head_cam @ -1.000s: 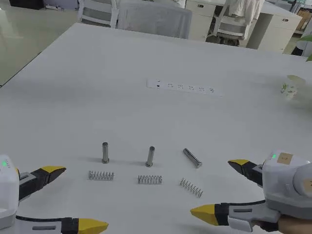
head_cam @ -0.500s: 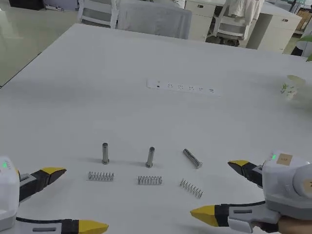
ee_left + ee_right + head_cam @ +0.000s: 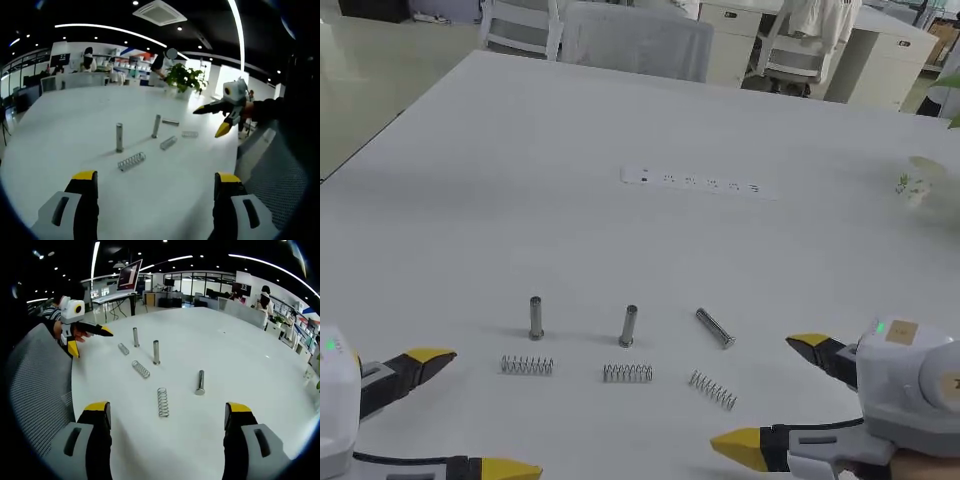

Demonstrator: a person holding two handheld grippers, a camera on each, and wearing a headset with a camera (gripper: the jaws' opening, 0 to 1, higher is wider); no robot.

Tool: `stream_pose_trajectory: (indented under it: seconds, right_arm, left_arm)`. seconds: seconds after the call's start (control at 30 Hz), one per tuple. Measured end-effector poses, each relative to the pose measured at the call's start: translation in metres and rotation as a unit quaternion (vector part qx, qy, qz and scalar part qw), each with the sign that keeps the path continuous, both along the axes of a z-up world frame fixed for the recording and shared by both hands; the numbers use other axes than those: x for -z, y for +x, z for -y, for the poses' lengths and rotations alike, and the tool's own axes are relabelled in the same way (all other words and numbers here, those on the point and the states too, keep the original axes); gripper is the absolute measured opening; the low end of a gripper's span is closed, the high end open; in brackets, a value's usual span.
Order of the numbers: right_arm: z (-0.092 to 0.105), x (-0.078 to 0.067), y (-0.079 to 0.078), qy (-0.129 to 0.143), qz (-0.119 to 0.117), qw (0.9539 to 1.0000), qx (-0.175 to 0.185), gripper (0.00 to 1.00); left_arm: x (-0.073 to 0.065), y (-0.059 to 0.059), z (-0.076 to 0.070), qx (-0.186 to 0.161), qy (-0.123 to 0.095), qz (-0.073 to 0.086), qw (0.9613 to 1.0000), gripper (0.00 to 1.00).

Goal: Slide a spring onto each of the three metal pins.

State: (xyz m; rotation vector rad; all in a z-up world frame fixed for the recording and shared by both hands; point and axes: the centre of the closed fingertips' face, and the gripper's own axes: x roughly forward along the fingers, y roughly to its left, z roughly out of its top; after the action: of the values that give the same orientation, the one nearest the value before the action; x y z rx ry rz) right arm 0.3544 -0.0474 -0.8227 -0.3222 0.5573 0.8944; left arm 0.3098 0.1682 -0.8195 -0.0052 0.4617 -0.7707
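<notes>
Two metal pins [image 3: 535, 317] [image 3: 628, 326] stand upright on the white table [image 3: 620, 230]. A third pin [image 3: 714, 327] lies on its side to their right. In front of each pin lies one of three springs [image 3: 526, 366] [image 3: 627, 373] [image 3: 712, 388]. My left gripper [image 3: 470, 412] is open at the near left, short of the left spring [image 3: 131, 161]. My right gripper [image 3: 770, 393] is open at the near right, beside the right spring [image 3: 163, 401] and the lying pin [image 3: 200, 382]. Neither gripper holds anything.
A white power strip [image 3: 698, 181] lies flat farther back on the table. A small patterned cup [image 3: 918, 180] stands at the far right edge. Chairs [image 3: 635, 40] and desks stand beyond the far edge.
Both grippers have sunk slightly towards the near edge of the picture, still open. The pins and springs lie as before.
</notes>
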Motion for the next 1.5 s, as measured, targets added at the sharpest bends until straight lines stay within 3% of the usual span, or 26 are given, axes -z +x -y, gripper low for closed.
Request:
stream_pose_trajectory:
  seconds: [0.63, 1.0, 1.2, 1.37, 1.5]
  right_arm:
    - [-0.001, -0.001, 0.000, 0.003, -0.001, 1.0000, 0.001, 0.94]
    - [-0.006, -0.020, 0.010, 0.015, 0.019, 0.9997, 0.008, 0.92]
    - [-0.012, -0.032, 0.020, 0.018, 0.030, 0.9994, 0.002, 0.89]
    - [-0.017, -0.037, 0.044, 0.009, 0.036, 0.9993, 0.004, 0.83]
    - [-0.019, -0.032, 0.061, -0.007, 0.036, 0.9993, 0.013, 0.79]
  left_arm:
    - [-0.002, 0.001, 0.000, -0.003, -0.002, 0.005, 1.0000, 0.93]
    - [-0.004, 0.002, -0.001, -0.004, -0.005, 0.009, 0.9999, 0.93]
    - [-0.005, 0.002, 0.000, -0.002, -0.005, 0.010, 0.9999, 0.92]
    - [-0.007, 0.001, 0.001, 0.001, -0.006, 0.012, 0.9999, 0.92]
    - [-0.008, 0.000, 0.001, 0.001, -0.006, 0.013, 0.9999, 0.92]
